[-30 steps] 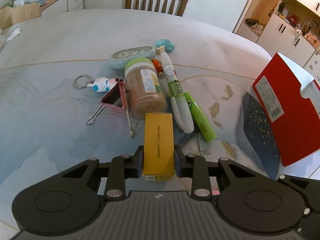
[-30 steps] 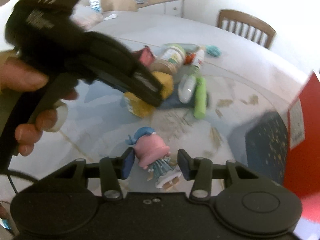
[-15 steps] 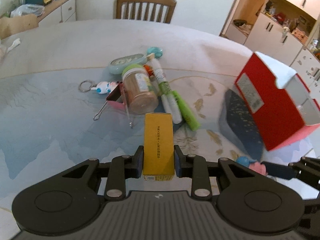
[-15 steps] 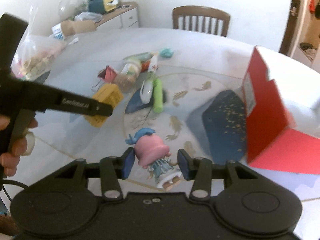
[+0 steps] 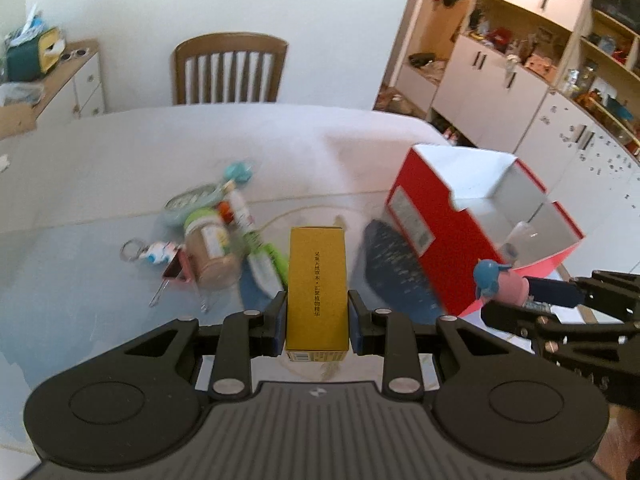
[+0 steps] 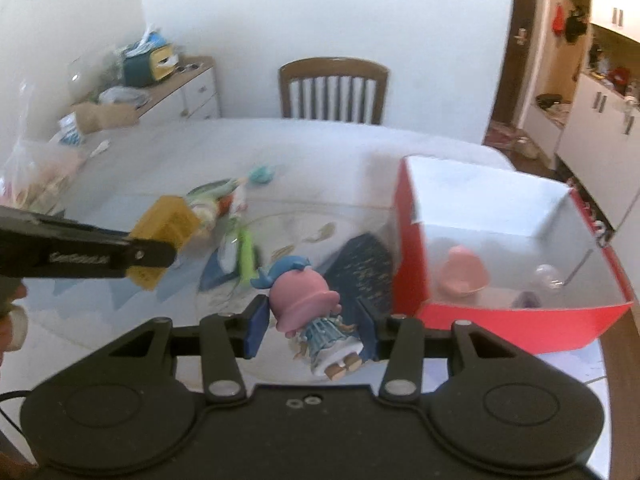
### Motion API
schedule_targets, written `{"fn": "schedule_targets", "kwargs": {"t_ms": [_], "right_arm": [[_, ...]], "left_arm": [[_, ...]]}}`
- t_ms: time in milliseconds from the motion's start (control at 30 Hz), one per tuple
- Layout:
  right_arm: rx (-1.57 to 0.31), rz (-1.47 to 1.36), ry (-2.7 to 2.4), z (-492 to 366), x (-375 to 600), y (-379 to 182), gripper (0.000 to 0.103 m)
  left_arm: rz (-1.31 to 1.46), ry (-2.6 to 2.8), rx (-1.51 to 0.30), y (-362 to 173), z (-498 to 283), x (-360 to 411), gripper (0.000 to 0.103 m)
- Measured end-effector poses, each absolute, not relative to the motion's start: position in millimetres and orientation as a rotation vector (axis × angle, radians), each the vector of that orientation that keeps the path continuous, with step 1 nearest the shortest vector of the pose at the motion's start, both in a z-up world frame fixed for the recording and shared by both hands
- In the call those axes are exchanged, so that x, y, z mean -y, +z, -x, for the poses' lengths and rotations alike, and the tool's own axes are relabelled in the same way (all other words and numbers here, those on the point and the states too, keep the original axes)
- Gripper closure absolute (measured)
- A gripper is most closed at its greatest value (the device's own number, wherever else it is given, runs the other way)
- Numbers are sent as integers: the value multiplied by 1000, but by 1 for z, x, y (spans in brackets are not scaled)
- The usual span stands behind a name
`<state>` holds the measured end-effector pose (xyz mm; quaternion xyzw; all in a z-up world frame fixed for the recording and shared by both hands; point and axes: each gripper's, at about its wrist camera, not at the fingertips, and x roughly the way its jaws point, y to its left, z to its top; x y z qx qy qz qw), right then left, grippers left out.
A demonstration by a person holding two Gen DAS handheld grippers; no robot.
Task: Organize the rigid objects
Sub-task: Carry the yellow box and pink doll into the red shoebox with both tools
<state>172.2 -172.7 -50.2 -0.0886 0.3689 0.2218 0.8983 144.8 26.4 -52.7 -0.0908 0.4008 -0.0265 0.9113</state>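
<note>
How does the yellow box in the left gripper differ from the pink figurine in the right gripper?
The yellow box is a flat-sided, single-colour carton with printed text; the pink figurine is rounded, with a blue topknot and a striped dress. The box fills the left gripper squarely, while the figurine sits tilted in the right gripper. Both are clamped and held above the table.

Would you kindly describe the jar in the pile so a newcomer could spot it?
Start at the red box on the table, then look left to the pile of small things. The jar lies on its side there, the only clear container, brown inside with a pale green lid.
</note>
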Motion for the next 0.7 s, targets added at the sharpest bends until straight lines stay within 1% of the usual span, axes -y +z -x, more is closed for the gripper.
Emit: {"fn": "schedule_targets", "kwargs": {"t_ms": [233,700], "right_arm": [[-752,156,376,-189,199,-39,57],[-754,105,278,-237,282,-43,57]], "left_arm": [[167,-105,-804,-35,-161,-3,74],[115,-167,-823,-31,-217,79,74]]}}
